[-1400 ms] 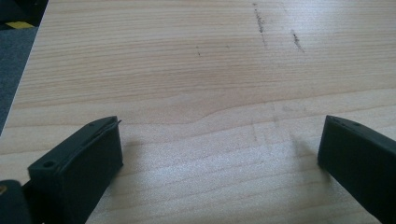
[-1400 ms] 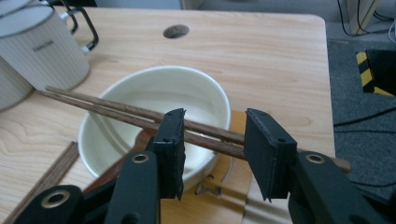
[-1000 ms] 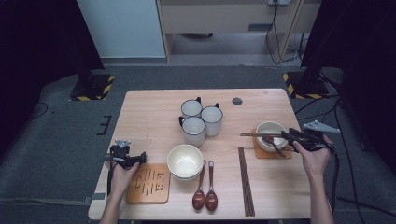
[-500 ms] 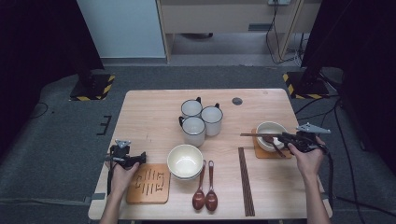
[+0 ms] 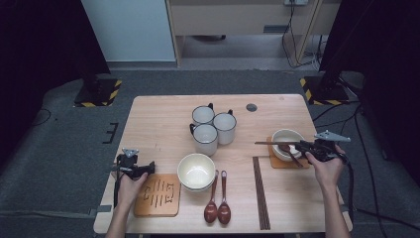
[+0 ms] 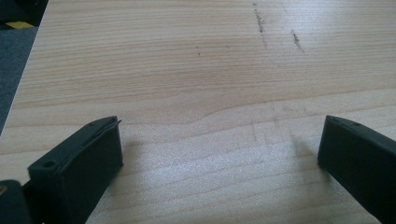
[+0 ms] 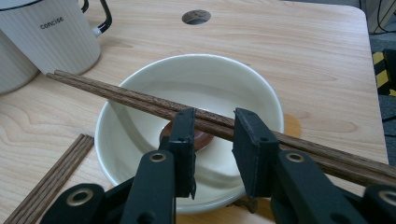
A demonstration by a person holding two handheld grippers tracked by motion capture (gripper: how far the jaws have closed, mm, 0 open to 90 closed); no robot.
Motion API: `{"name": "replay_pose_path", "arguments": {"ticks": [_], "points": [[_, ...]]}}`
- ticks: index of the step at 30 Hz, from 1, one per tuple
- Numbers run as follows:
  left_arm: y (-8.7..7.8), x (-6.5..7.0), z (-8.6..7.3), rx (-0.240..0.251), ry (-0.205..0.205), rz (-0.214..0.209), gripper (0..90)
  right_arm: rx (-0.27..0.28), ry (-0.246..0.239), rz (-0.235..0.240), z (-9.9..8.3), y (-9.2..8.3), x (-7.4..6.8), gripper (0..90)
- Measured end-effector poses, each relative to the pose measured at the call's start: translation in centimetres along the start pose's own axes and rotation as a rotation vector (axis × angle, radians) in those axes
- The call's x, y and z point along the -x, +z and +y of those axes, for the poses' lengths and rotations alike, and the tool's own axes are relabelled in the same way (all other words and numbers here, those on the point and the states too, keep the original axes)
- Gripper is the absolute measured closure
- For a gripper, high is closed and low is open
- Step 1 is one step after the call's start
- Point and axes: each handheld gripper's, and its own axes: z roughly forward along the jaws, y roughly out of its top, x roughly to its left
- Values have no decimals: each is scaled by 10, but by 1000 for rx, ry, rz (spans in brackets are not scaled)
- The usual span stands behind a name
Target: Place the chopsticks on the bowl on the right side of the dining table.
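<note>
High view: at the table's left edge, the left gripper sits beside the mat, unchanged over the last second. In the left gripper view its jaws stand wide apart over bare table, holding nothing. It takes no part in the work at present.

Moving right, the middle bowl, two spoons, three mugs and the spare chopsticks lie as they did a second ago.

At the right, the end bowl rests on its coaster. The chopsticks lie level across it, tips pointing left. The right gripper is at the bowl's right rim and has barely shifted.

The one change of note is that the right gripper's jaws have just been closing. In the right gripper view they stand partly closed, and nothing is seen pressed between the pads. The chopsticks cross behind both jaws, and a spoon lies in the bowl below.

Judgement: the narrowing suggests a grip being prepared. Whether it is for the chopsticks or the spoon cannot be told.
</note>
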Motion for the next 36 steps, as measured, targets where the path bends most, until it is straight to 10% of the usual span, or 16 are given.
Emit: {"name": "replay_pose_path", "arguments": {"ticks": [15, 36], "points": [[0, 0, 0, 0, 0, 0, 0, 6, 0, 2, 2, -1, -1, 654], [0, 0, 0, 0, 0, 0, 0, 53, -73, -48, 20, 12, -10, 343]]}}
